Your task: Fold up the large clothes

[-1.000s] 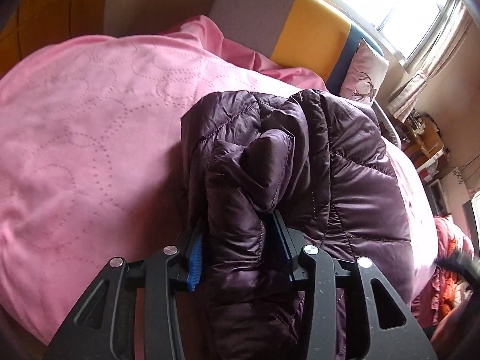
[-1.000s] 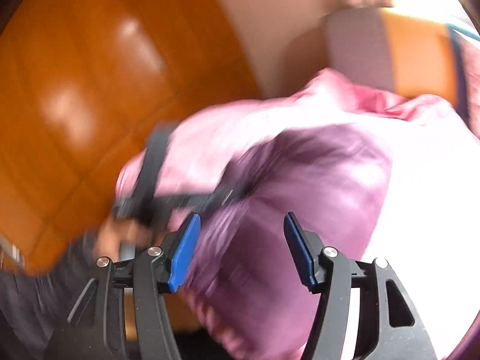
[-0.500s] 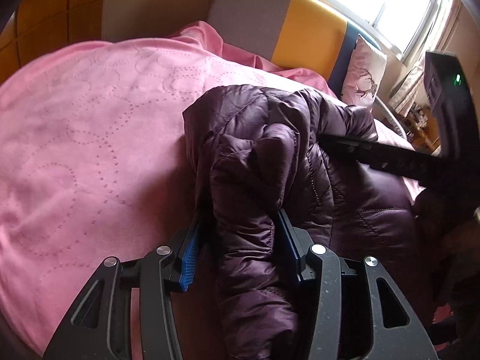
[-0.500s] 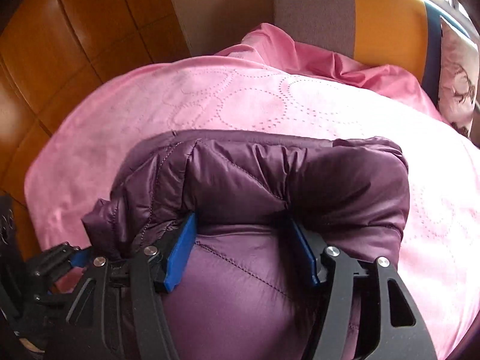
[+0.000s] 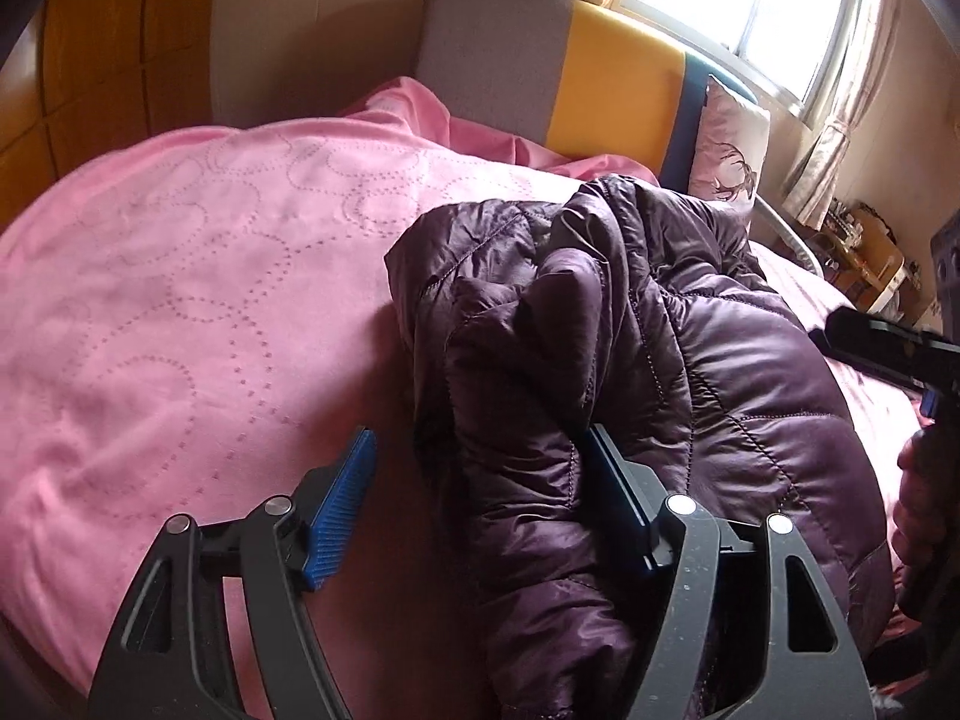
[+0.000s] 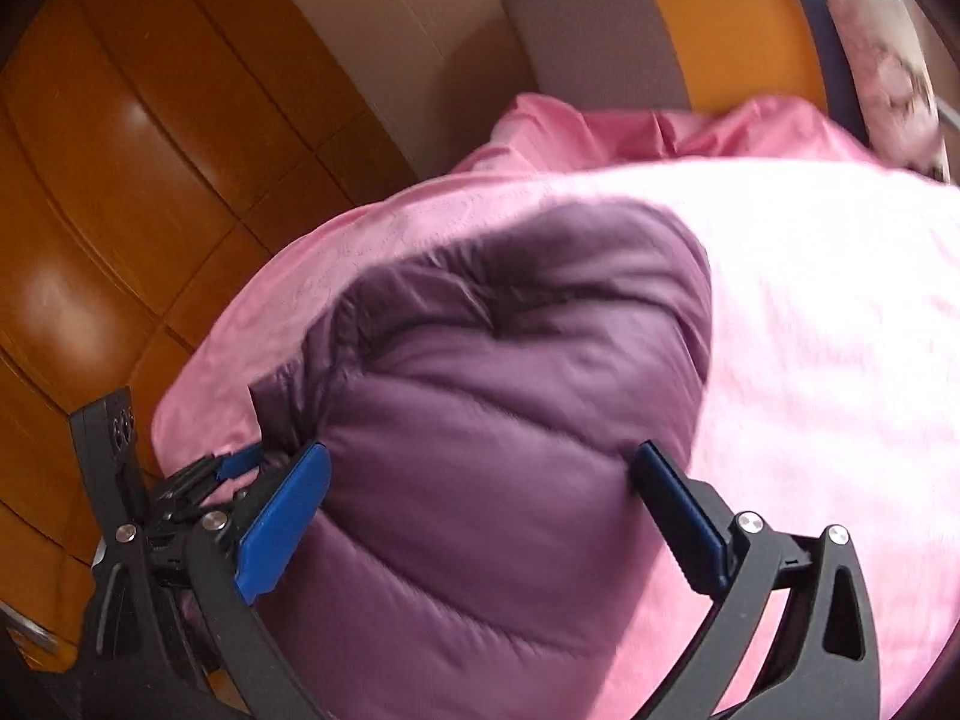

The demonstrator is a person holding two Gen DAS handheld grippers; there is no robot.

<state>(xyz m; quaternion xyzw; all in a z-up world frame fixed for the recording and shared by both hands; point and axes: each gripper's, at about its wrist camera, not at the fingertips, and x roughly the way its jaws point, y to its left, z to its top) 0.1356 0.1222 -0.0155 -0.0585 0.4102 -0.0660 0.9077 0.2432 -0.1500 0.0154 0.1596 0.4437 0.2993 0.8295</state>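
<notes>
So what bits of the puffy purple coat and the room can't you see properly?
- Purple quilted puffer jacket: its near end is cut off by the bottom edge, left wrist view.
- Same jacket, right wrist view: motion blur smears the stitching.
- Cluttered shelf items: too small, by the fisheye edge.

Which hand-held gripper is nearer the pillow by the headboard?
Right. The pillow lies past the jacket's far right side, where the right hand-held gripper reaches in; the left hand-held gripper straddles the jacket's near-left fold.

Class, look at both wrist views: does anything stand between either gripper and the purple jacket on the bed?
Nothing visible does. The jacket lies between the opening jaws of the left gripper and right gripper.
</notes>
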